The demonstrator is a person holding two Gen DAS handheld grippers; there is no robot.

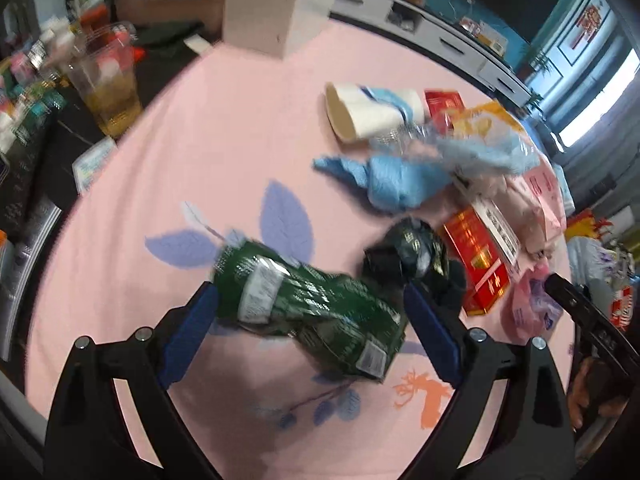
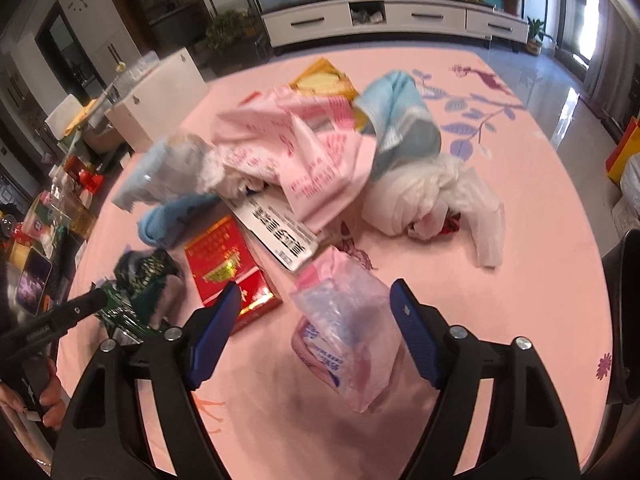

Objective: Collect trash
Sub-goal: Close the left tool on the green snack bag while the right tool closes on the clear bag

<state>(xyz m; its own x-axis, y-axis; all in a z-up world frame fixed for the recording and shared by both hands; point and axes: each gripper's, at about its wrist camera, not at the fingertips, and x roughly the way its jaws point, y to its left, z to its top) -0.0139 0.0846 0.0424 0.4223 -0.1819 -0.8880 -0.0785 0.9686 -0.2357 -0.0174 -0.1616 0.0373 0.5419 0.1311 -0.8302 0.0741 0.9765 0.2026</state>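
My left gripper point(image 1: 310, 300) stands open over the pink tablecloth point(image 1: 200, 140), and a crumpled green snack bag point(image 1: 312, 308) lies between its blue pads. Just beyond the bag are a dark crumpled wrapper point(image 1: 412, 248) and a red box point(image 1: 476, 264). My right gripper point(image 2: 314, 298) is open around a clear pink plastic pack point(image 2: 344, 332), with gaps on both sides. Farther back lie a pink printed bag point(image 2: 312, 148), a white plastic bag point(image 2: 432, 196), blue cloths point(image 1: 392, 180) and a tipped paper cup point(image 1: 368, 112).
A plastic cup of yellow liquid point(image 1: 108, 92) and small clutter stand off the table's left edge. A white box point(image 1: 276, 4) stands at the far edge. A white TV cabinet point(image 2: 400, 20) lines the back wall. A person's hand point(image 2: 48, 396) holds the left gripper.
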